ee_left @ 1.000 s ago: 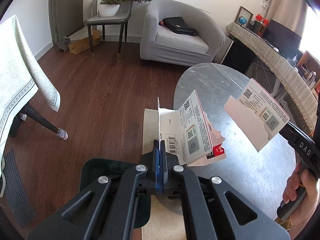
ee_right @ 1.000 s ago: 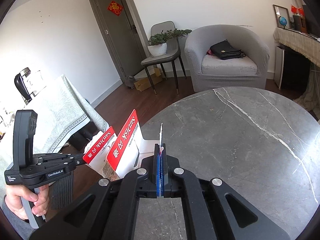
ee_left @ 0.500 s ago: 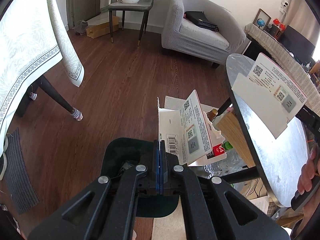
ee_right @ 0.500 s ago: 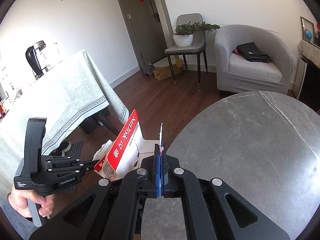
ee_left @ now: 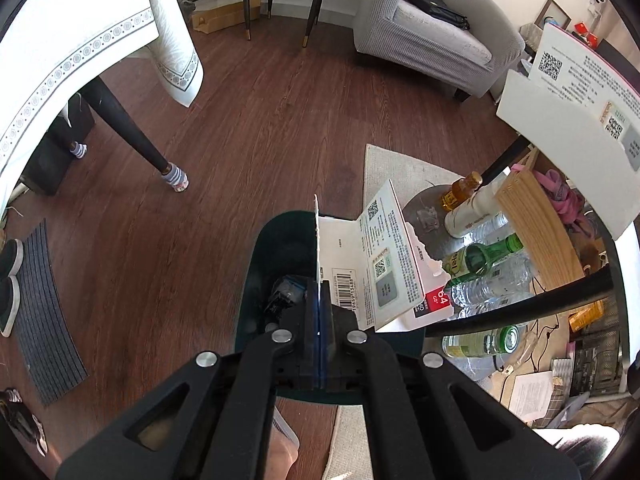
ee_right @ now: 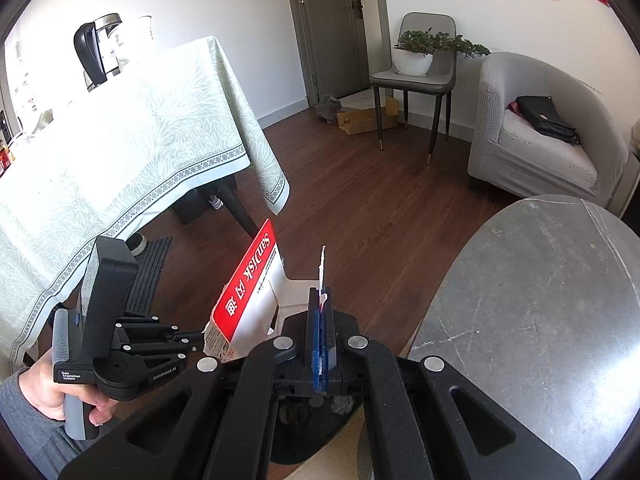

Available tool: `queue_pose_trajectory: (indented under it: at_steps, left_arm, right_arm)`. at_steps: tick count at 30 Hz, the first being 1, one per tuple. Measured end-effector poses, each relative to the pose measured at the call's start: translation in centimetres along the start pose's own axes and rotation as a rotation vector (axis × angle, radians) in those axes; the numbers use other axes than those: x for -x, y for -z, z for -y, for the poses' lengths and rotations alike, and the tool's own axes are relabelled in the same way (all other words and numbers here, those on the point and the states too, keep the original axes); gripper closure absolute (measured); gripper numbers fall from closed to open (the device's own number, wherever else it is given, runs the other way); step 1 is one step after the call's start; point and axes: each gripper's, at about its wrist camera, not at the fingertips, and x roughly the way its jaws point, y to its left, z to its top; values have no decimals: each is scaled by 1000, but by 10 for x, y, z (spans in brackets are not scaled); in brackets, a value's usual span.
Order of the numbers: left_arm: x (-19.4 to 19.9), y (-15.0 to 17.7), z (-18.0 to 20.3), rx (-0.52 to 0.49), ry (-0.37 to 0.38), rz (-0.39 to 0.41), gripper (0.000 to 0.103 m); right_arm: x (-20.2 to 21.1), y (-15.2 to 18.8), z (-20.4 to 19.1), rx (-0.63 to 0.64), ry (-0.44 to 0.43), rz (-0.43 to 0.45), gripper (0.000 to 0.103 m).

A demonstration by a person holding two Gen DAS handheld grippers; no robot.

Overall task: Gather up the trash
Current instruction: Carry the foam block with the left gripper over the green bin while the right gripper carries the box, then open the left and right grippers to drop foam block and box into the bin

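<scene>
Your left gripper [ee_left: 321, 300] is clamped shut on the thin edge of a torn SanDisk card package [ee_left: 376, 264], which hangs directly above the dark green trash bin [ee_left: 256, 280]; crumpled dark waste already lies inside. To its right, the bottles [ee_left: 480, 256] crowd the shelf under the round grey table [ee_right: 540, 320]. To its left lies bare wooden floor [ee_left: 180, 260]. Your right gripper [ee_right: 321, 304] is likewise shut, pinching a second torn package piece [ee_right: 248, 292], above the bin's rim and just beside the table's curved edge. Open floor extends toward the cloth-covered table [ee_right: 120, 152].
</scene>
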Motion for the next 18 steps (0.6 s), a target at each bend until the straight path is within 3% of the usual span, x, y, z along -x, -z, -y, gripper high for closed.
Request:
queue_pose_trajectory:
  at_steps: [11,14,15,18]
  left_arm:
    - [-43,24,-24,-5,2,-150,101]
    - [-50,31,-26,-38,-22,-179,94]
    - [-52,33,-28,-42,-22,-193,81]
    - [-51,36,-34,-42,-4,-192,73]
  right_arm:
    - [-41,5,-36,86,-3,-104,103]
    - [-51,5,-39,99,-1,-128,103]
    - [-54,6,-40,101,2,-136,103]
    - [-63,9,-41,108,11,-163,103]
